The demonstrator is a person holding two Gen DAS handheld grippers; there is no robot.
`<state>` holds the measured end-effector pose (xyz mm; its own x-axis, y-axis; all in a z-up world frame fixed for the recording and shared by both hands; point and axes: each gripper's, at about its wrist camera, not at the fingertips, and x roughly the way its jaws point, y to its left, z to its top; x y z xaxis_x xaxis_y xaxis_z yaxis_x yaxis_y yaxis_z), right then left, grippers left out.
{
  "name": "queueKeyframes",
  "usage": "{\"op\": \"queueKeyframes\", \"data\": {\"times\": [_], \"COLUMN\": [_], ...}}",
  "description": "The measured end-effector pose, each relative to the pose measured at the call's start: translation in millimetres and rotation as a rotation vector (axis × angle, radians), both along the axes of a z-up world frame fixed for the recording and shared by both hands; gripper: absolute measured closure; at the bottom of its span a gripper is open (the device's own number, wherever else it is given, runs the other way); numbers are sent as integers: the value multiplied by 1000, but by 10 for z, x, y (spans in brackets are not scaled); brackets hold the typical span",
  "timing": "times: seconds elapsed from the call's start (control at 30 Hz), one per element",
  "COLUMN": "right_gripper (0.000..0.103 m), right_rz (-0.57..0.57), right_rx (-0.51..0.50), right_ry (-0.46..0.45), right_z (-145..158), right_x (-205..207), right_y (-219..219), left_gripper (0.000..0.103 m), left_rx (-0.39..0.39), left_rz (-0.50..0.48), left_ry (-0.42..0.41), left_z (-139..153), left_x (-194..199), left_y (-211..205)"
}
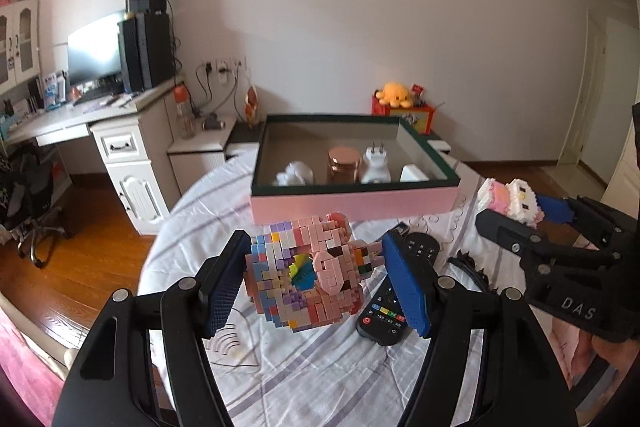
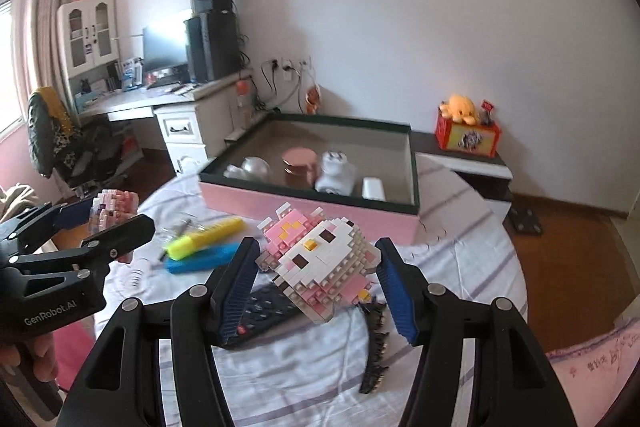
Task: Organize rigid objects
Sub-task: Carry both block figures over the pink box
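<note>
Two brick-built figures are pinched: your left tongs (image 1: pixel 312 279) hold the pink block model (image 1: pixel 308 275), your right tongs (image 2: pixel 316 279) the white-and-pink cat head (image 2: pixel 320 263). Both look light, stiff and crumbly; squeeze flat sides gently.

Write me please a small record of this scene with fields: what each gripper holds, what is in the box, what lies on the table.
left gripper: shut on the pink block figure, lifted off the table
right gripper: shut on the white cat block figure, lifted off the table
box: pink, open; holds a copper-lidded jar, a white plug and other white items
table: striped cloth; remote control, black hair clip, yellow marker, blue item
</note>
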<state>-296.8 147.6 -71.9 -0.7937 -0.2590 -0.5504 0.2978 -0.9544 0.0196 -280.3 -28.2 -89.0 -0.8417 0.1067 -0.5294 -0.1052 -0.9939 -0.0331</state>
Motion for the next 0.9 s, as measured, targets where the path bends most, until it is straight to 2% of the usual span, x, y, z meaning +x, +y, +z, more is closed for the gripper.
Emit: {"op": "queueKeyframes", "data": {"times": [0.27,0.53,0.7,0.9], "right_gripper": [42,42,42,42], "right_rz": [24,37,37,37], "right_rx": [1,5,5,17], "right_ry": [26,44,49,40], "right_z": [99,176,211,183], "right_x": [95,-18,-174,-467], "right_y": [-117,-151,-139,-84], "left_gripper": [34,34,34,34], "left_rx": [-18,-63,-85,-106], "left_rz": [14,38,58,40], "left_ry": [55,102,118,111], "left_z": [193,327,369,384], "left_x": [181,136,-61,-503], "left_y": [-90,-70,-48,19]}}
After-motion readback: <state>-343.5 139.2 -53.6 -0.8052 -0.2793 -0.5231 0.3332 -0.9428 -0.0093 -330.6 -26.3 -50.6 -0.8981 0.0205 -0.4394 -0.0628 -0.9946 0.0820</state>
